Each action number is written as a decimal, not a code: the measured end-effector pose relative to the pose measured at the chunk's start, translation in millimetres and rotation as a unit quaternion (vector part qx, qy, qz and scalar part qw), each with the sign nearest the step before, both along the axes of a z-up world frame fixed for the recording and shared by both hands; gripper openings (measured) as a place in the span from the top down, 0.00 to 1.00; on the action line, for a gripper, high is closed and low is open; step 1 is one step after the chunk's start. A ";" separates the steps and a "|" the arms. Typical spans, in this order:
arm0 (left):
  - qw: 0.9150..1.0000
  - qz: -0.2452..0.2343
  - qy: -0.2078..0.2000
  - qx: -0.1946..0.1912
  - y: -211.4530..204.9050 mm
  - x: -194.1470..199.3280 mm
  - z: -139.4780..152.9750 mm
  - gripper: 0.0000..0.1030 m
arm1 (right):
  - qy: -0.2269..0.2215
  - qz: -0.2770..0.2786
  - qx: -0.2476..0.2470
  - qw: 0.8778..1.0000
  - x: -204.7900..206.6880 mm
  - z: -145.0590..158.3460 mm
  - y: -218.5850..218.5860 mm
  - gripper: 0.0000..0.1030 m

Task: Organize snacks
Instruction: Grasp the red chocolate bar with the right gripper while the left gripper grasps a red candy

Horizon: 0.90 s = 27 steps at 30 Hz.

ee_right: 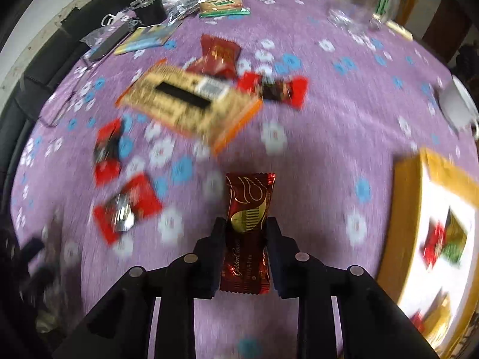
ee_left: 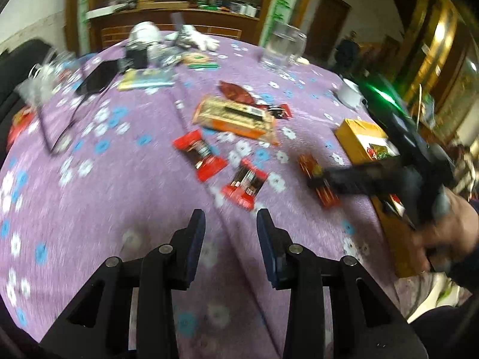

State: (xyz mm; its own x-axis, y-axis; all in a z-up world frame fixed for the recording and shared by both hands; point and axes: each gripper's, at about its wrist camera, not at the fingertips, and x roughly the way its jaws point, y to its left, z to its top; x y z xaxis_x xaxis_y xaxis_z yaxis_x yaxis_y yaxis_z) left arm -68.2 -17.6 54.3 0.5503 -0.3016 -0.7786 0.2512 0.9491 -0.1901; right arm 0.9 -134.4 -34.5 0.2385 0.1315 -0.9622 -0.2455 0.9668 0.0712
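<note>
My right gripper [ee_right: 246,224] is shut on a dark red and gold snack bar [ee_right: 249,209] and holds it above the purple flowered tablecloth [ee_right: 323,137]. The same gripper [ee_left: 323,179] and bar [ee_left: 314,170] show blurred at the right of the left wrist view. My left gripper [ee_left: 230,218] is open and empty above the cloth. A yellow box [ee_right: 431,239] stands at the right; it also shows in the left wrist view [ee_left: 362,137]. Loose snacks lie ahead: a gold biscuit pack [ee_left: 236,116], red wrapped bars [ee_left: 200,155] [ee_left: 245,185] and a red pouch [ee_right: 220,56].
A glass [ee_left: 283,48], a white cup [ee_left: 350,92], white gloves [ee_left: 194,37], a black phone [ee_left: 95,77], a flat booklet [ee_left: 143,79] and a green snack pack [ee_right: 224,7] lie at the far side. A black chair [ee_right: 36,89] stands at the left.
</note>
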 end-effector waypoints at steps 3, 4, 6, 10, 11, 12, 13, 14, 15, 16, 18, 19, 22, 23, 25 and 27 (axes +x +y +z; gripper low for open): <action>0.999 -0.031 0.011 0.028 -18.7 20.4 -4.5 0.55 | 0.011 -0.004 0.032 0.999 -28.3 0.5 -13.5 0.73; 0.998 -0.040 0.011 0.041 -24.9 26.5 -6.4 0.55 | 0.012 -0.004 0.040 0.999 -36.2 1.2 -17.2 0.73; 0.995 -0.060 0.014 0.073 -38.7 39.8 -13.7 0.55 | 0.015 -0.005 0.062 0.998 -51.9 2.6 -24.5 0.73; 0.991 -0.072 0.019 0.112 -53.2 61.0 -27.0 0.55 | 0.016 -0.007 0.078 0.997 -70.0 4.3 -35.5 0.74; 0.990 -0.078 0.021 0.120 -56.2 63.7 -29.9 0.55 | 0.016 -0.008 0.079 0.997 -72.8 4.5 -38.2 0.74; 0.988 -0.084 0.024 0.129 -59.7 66.5 -33.5 0.55 | 0.016 -0.011 0.081 0.997 -74.4 4.3 -41.6 0.73; 0.986 -0.087 0.028 0.141 -63.0 68.4 -37.3 0.55 | 0.017 -0.017 0.085 0.996 -77.1 4.5 -46.7 0.73; 0.985 -0.086 0.027 0.148 -65.4 69.5 -40.1 0.56 | 0.018 -0.021 0.088 0.996 -77.9 3.9 -49.9 0.73; 0.986 -0.084 0.019 0.143 -66.3 70.0 -39.7 0.64 | 0.019 -0.024 0.091 0.995 -78.6 3.4 -53.8 0.74; 0.986 -0.082 0.017 0.141 -66.6 70.9 -39.7 0.69 | 0.018 -0.025 0.098 0.995 -81.9 4.4 -57.4 0.74; 0.987 -0.064 0.010 0.148 -66.3 69.5 -39.3 0.77 | 0.015 -0.019 0.100 0.995 -84.3 6.3 -57.9 0.74; 0.988 -0.054 0.010 0.144 -64.3 66.7 -39.1 0.77 | 0.015 -0.017 0.100 0.995 -85.1 6.3 -57.2 0.74; 0.993 -0.022 0.020 0.118 -54.3 52.7 -37.7 0.78 | 0.017 -0.012 0.107 0.994 -84.5 5.4 -56.8 0.74; 0.994 -0.012 0.022 0.111 -51.5 47.4 -36.8 0.78 | 0.016 -0.009 0.109 0.994 -84.3 5.7 -56.8 0.74; 0.997 0.012 0.031 0.067 -39.8 29.5 -32.7 0.78 | 0.014 -0.003 0.117 0.993 -82.2 6.7 -56.2 0.74; 0.998 0.030 0.039 0.040 -35.8 11.8 -31.2 0.78 | 0.012 0.006 0.122 0.992 -80.3 8.0 -54.1 0.74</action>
